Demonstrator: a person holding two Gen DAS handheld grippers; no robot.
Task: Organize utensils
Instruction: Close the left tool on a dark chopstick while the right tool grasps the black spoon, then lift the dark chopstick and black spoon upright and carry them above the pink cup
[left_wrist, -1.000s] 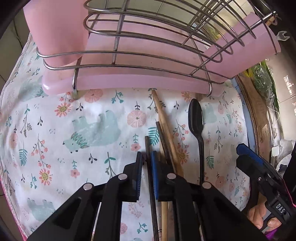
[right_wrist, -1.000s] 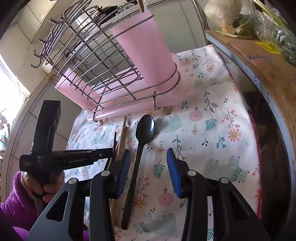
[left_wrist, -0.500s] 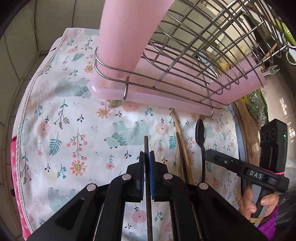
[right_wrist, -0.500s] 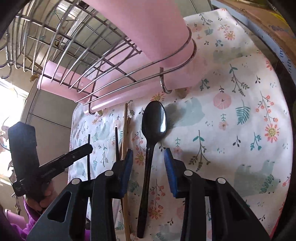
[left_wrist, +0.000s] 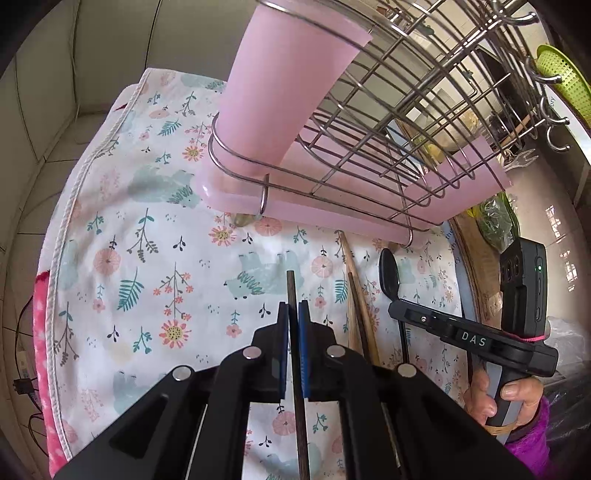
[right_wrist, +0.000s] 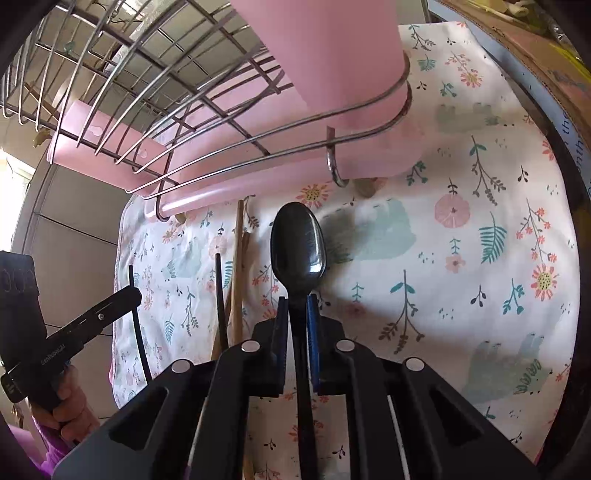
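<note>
- A wire dish rack (left_wrist: 388, 122) stands on a floral cloth (left_wrist: 147, 258), with a tall pink cup (left_wrist: 288, 85) clipped in its near corner.
- The left gripper (left_wrist: 293, 314) is clamped on a dark chopstick (left_wrist: 291, 291), whose tip points toward the rack.
- The right gripper (right_wrist: 297, 306) has its jaws closing on the neck of a black spoon (right_wrist: 298, 243); the blue pads look to be pressing the handle.
- The spoon's bowl lies just in front of the rack.
- More chopsticks (right_wrist: 236, 266), wooden and dark, lie on the cloth in front of the rack, beside the spoon.
- The step in hand appears to be picking up utensils.
- The next move likely calls for lifting each piece and dropping it upright into the pink cup.
</note>
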